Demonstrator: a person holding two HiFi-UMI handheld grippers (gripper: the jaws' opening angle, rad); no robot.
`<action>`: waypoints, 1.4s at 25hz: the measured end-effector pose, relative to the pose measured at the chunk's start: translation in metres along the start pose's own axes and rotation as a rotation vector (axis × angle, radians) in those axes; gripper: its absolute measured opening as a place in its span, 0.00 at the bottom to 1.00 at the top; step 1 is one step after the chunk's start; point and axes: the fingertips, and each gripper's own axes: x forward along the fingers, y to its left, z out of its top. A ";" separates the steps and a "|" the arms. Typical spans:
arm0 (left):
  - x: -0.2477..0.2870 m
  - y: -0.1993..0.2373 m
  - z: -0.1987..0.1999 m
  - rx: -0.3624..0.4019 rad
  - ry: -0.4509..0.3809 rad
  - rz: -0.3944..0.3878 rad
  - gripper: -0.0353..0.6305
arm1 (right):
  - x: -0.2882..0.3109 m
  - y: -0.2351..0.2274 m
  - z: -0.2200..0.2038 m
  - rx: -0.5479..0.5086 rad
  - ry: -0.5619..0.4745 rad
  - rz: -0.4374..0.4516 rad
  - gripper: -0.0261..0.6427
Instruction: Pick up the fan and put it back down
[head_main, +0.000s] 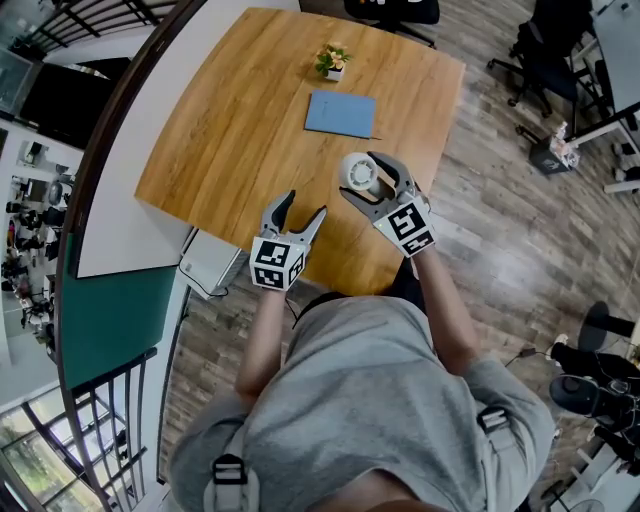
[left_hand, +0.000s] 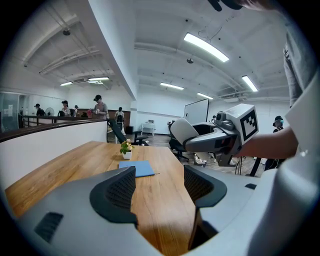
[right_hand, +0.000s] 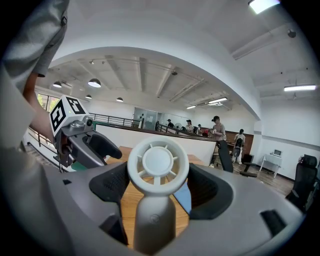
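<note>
The small white hand-held fan is gripped in my right gripper, which is shut on it over the near right part of the wooden table. In the right gripper view the fan's round head and handle stand upright between the pads. From the left gripper view the fan appears raised above the tabletop. My left gripper hovers open and empty near the table's front edge, to the left of the fan; only bare wood shows between its pads.
A blue notebook lies mid-table beyond the fan, and a small potted plant stands behind it near the far edge. A white ledge and railing run along the left. Office chairs stand past the table.
</note>
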 end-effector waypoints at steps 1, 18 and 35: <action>0.001 0.000 -0.001 -0.001 0.005 0.000 0.52 | 0.001 -0.001 -0.002 0.006 0.003 0.002 0.60; 0.026 0.009 -0.026 -0.040 0.066 0.029 0.52 | 0.023 0.000 -0.056 0.064 0.083 0.084 0.60; 0.043 0.019 -0.074 -0.101 0.149 0.045 0.52 | 0.051 0.022 -0.131 0.116 0.199 0.180 0.60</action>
